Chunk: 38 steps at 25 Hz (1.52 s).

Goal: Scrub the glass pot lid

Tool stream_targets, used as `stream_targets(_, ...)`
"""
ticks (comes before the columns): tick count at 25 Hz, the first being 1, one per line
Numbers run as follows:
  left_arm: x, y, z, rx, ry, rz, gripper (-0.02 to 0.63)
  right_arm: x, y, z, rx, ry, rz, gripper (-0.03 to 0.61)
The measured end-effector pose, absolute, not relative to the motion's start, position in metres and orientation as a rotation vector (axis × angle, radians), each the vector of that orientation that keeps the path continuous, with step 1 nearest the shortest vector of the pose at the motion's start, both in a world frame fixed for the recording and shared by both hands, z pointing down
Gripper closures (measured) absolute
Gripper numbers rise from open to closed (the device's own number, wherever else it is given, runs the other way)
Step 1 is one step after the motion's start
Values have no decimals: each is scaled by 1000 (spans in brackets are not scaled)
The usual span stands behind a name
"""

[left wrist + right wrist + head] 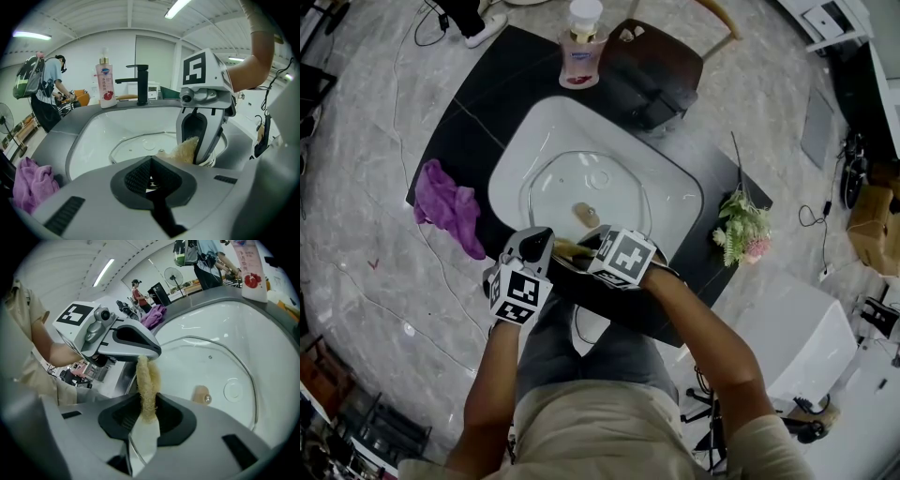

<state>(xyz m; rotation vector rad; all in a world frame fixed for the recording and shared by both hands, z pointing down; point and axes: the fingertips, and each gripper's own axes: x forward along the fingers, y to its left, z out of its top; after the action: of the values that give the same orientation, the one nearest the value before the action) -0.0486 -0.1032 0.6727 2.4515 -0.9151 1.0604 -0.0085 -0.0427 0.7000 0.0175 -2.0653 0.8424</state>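
The glass pot lid (609, 192) lies in the white sink (525, 150), its wooden knob (586, 215) up. At the lid's near rim my left gripper (538, 244) is shut; the rim seems to run in between its jaws (150, 177). My right gripper (583, 251) is shut on a yellowish sponge (147, 380), which sticks out of its jaws (147, 414) and touches the left gripper (149, 352). From the left gripper view, the right gripper (199, 146) stands over the lid's near right rim with the sponge (185, 151) hanging from it. The lid (220, 366) spreads beyond.
A pink soap bottle (581, 42) and a black faucet (140, 84) stand at the sink's far rim. A purple cloth (448, 204) lies on the black counter to the left, flowers (741, 230) to the right. A person with a backpack (44, 86) stands far off.
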Motion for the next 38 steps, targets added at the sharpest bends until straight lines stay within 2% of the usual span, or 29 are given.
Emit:
stream_targets(12, -49, -104, 671, 2455, -925, 1037, 600, 121, -158, 804, 679, -1778, 896, 474)
stream_targets(15, -49, -104, 671, 2451, -928, 1025, 600, 133, -173, 812, 759, -1751, 867, 474)
stream_targets(23, -49, -104, 673, 2454, -923, 1047, 601, 99, -162, 801, 600, -1773, 719, 476)
stream_targets(29, -48, -102, 674, 2463, -904, 1067, 601, 33, -127, 769, 297, -1878, 606, 483)
stream_targets(33, -47, -102, 674, 2459, -893, 1066, 600, -29, -82, 718, -41, -2046, 623, 480)
stream_targets(38, -50, -104, 671, 2442, -920, 1027, 601, -36, -72, 708, -99, -2015, 588, 479)
